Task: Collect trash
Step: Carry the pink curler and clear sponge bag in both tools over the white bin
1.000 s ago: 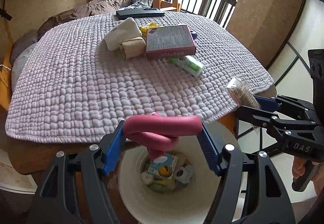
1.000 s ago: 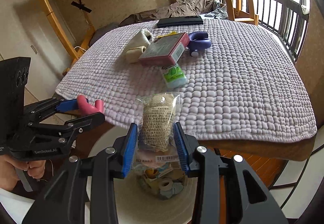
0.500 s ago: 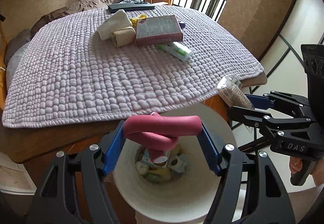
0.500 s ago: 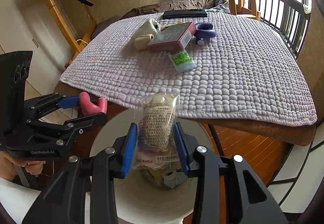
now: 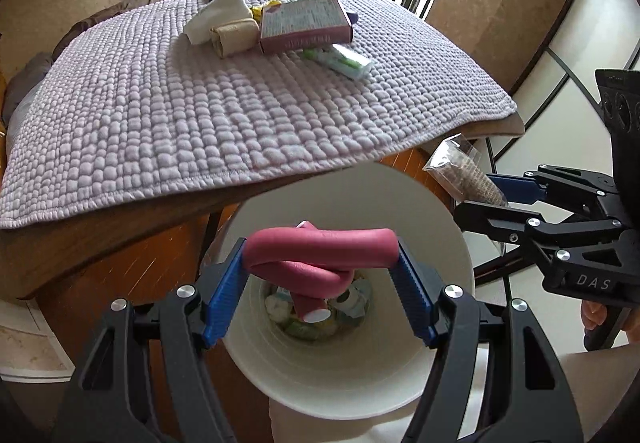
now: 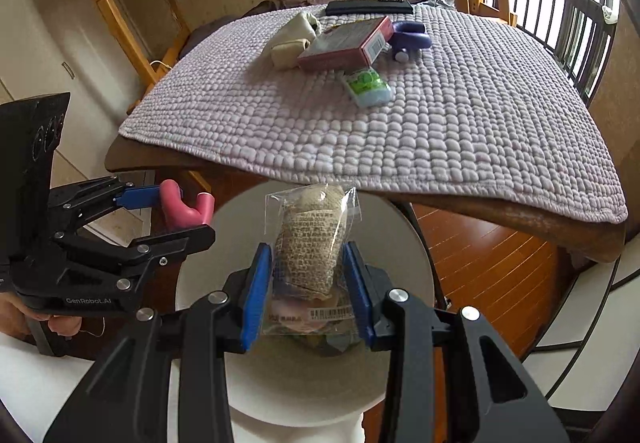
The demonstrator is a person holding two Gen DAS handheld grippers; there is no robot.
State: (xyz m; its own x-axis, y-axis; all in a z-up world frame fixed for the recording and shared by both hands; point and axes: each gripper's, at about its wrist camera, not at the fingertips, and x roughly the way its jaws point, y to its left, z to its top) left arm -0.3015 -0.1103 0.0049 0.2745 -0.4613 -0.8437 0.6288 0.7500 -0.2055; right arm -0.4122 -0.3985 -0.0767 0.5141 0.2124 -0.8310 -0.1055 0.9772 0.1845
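Observation:
My left gripper is shut on a pink U-shaped foam piece and holds it over the mouth of a white bin. The bin holds several bits of trash at its bottom. My right gripper is shut on a clear plastic packet with a beige bandage roll and holds it above the same bin. The right gripper shows in the left wrist view, and the left gripper in the right wrist view.
A table with a lilac knit cover stands just beyond the bin. On it lie a pink box, a green-white packet, a beige roll, a white cloth, a purple object and a black remote.
Both grippers have drawn back from the table and lowered toward the bin, each still holding its item. The bin mouth now fills more of both views.

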